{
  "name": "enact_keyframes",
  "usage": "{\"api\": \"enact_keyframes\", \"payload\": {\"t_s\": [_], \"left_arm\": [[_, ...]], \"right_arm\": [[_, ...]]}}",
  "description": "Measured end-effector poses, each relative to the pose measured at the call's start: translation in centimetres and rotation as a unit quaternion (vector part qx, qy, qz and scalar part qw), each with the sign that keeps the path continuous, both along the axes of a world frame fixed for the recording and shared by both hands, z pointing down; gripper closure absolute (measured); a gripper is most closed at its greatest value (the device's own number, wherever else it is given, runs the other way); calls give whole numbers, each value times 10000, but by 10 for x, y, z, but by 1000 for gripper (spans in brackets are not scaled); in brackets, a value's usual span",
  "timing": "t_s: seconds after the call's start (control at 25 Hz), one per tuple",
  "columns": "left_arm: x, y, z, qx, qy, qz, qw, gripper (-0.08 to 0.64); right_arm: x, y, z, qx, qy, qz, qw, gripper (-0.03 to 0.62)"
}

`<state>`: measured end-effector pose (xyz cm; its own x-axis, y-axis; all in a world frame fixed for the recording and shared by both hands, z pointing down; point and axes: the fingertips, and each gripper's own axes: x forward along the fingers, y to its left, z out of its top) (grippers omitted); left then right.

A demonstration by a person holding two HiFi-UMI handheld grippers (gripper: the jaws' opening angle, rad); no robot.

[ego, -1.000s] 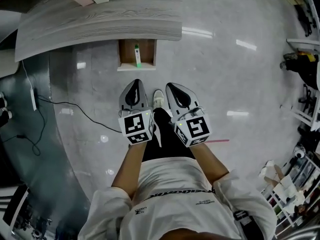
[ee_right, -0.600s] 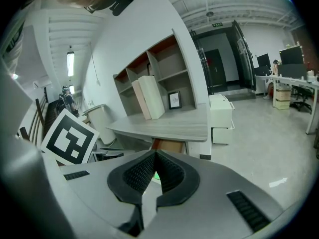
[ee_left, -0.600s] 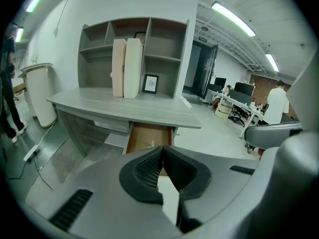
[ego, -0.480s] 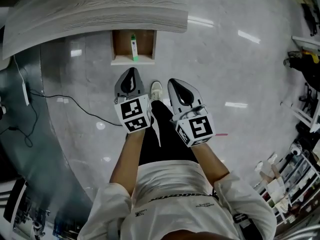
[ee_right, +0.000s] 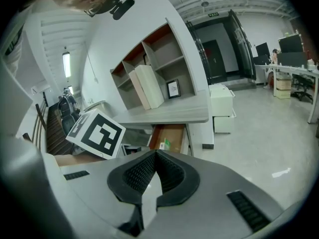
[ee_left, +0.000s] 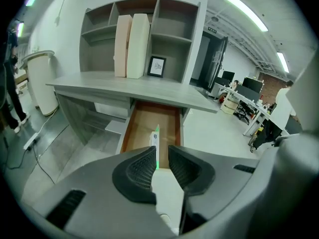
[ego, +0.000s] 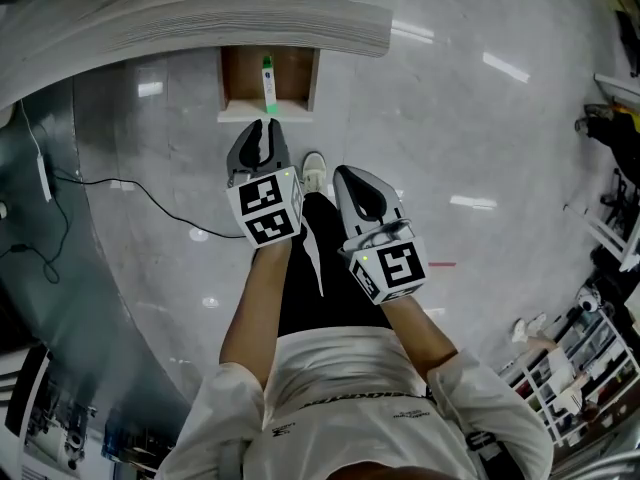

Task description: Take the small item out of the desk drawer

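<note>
The left gripper point(ee_left: 160, 156) hangs just in front of the open drawer point(ee_left: 142, 128) under the desk point(ee_left: 124, 86). Its jaws are opening, with a clear gap between the ribbed pads and nothing in it. Straight ahead, past the jaw tips, the slim white-and-green box point(ee_left: 155, 139) lies lengthwise on the drawer's brown floor, apart from the gripper. The right gripper point(ee_right: 156, 153) sits beside the left one, further back from the desk, its jaws pressed together and empty, with the drawer and box ahead of it.

One drawer point(ego: 243, 80), one small item point(ego: 268, 76), two grippers point(ego: 262, 128) point(ego: 347, 173).
</note>
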<state>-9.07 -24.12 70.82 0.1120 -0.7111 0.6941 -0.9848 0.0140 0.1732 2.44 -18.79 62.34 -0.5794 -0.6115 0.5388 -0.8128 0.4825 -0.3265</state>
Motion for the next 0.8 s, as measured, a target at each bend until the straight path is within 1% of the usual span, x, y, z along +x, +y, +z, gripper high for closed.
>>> {"api": "enact_keyframes", "payload": {"t_s": [0.16, 0.24, 0.36, 0.52, 0.68, 0.8], "left_arm": [[1, -4, 19, -171, -71, 38, 9998, 443], [2, -8, 28, -253, -127, 90, 9996, 424], [6, -15, 37, -359, -147, 136, 9992, 419], [4, -20, 53, -486, -197, 89, 9986, 409], [10, -27, 64, -653, -261, 229, 9973, 408], [9, -32, 77, -786, -359, 244, 9960, 408]], "right_arm": [[-4, 5, 7, -48, -8, -113, 9999, 560], [-3, 5, 11, -79, 4, -98, 9999, 560], [2, 3, 15, -95, 56, -75, 9999, 560], [11, 6, 21, -176, 108, -13, 9998, 560], [13, 10, 27, -243, 128, -5, 9996, 561], [11, 14, 29, -302, 127, -29, 9995, 561]]}}
